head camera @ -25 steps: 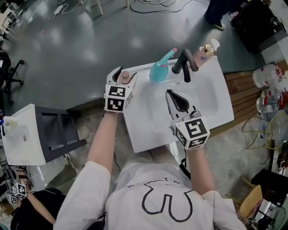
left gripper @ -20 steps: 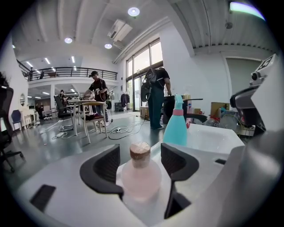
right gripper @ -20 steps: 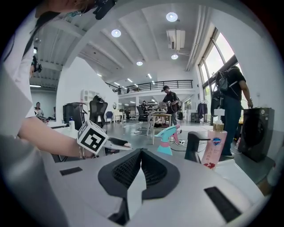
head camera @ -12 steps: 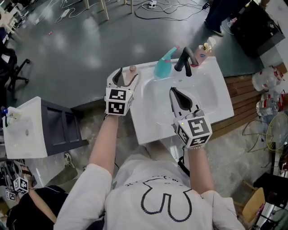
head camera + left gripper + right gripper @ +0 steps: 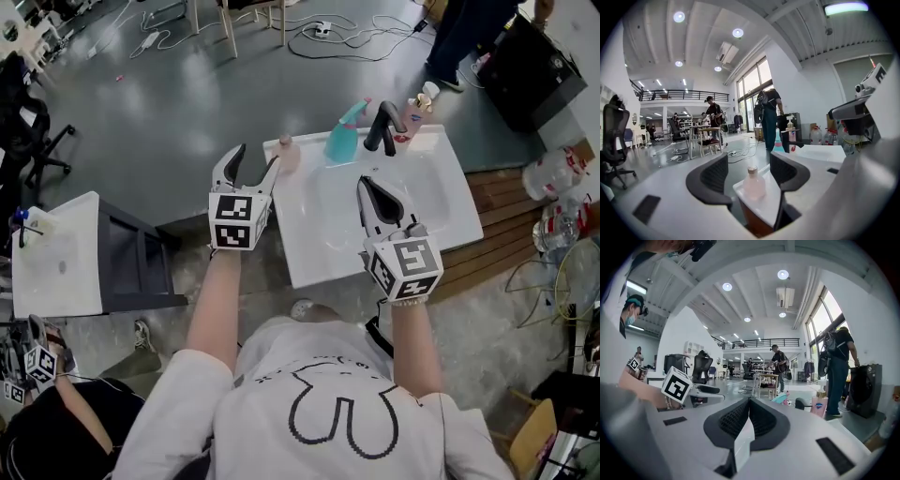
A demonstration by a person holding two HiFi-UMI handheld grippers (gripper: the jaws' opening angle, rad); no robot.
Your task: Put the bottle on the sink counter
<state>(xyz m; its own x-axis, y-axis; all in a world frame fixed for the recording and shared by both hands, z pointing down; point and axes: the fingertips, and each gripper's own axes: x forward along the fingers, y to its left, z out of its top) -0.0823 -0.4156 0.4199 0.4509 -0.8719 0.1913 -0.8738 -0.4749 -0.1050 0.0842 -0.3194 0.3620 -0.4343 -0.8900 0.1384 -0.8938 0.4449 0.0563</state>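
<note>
A small pink bottle (image 5: pixel 289 153) stands upright on the far left corner of the white sink counter (image 5: pixel 309 253). My left gripper (image 5: pixel 252 161) hangs just short of it, at the counter's left edge, jaws wide open. In the left gripper view the bottle (image 5: pixel 753 183) stands ahead of the open left gripper (image 5: pixel 748 161) on the counter corner (image 5: pixel 766 207), and neither pad touches it. My right gripper (image 5: pixel 364 184) hovers over the basin with its jaws shut and nothing in them. The right gripper view shows the right gripper (image 5: pixel 749 403) with its pads pressed together.
Along the counter's back edge stand a teal spray bottle (image 5: pixel 342 137), a black faucet (image 5: pixel 383 127) and a pump soap bottle (image 5: pixel 415 107). A second small white sink (image 5: pixel 56 255) sits at the left. Water jugs (image 5: pixel 553 173) lie at the right. People stand in the hall behind.
The left gripper, closed around the pink bottle a second ago, has let it go and drawn back toward me. The bottle stays standing on the counter corner. The right gripper has barely moved.
</note>
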